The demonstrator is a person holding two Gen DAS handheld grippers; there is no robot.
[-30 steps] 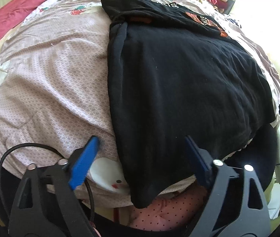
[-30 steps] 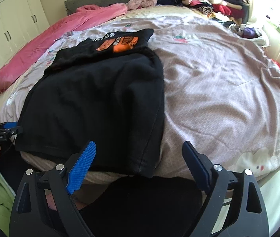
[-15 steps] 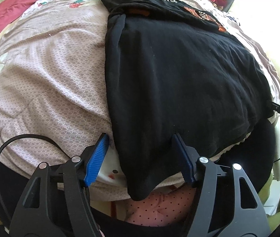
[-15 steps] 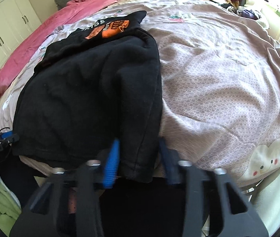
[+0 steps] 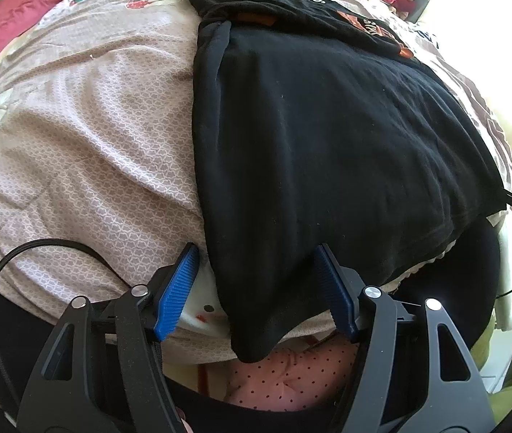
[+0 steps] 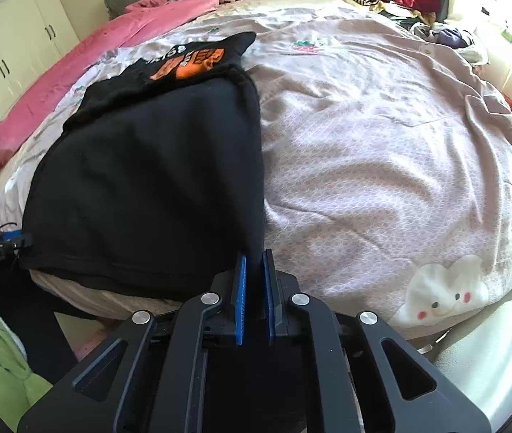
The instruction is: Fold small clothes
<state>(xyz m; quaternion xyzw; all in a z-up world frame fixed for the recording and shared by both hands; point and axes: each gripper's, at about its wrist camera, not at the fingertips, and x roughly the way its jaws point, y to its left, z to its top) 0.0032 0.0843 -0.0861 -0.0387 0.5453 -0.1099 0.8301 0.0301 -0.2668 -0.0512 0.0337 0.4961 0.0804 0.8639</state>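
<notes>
We start at the left, where our left gripper (image 5: 256, 288) straddles the near left corner of the black garment (image 5: 328, 151), which lies flat on the bed (image 5: 86, 151) with its hem hanging a little over the near edge. The jaws are closing with the cloth between them, but the blue pads (image 5: 176, 288) do not yet press it, so for now we hold nothing on that side. We should let them bite the hem itself and not the quilt cover below (the cover bulges up just beside the left pad). Across the hem, our right gripper (image 6: 254, 288) is closing tight on the near right corner, and the cloth is pinched between its pads. To fold well, we judge that both corners should be gripped at the same depth, lifted together, and carried level toward the far end so the side edges stay in line. Of writing, an orange print (image 6: 191, 61) with pale letters shows at the far end of the garment, upside down to us and partly covered; we cannot read it. A small orange tag (image 5: 256, 18) sits near the collar, too small to read.
</notes>
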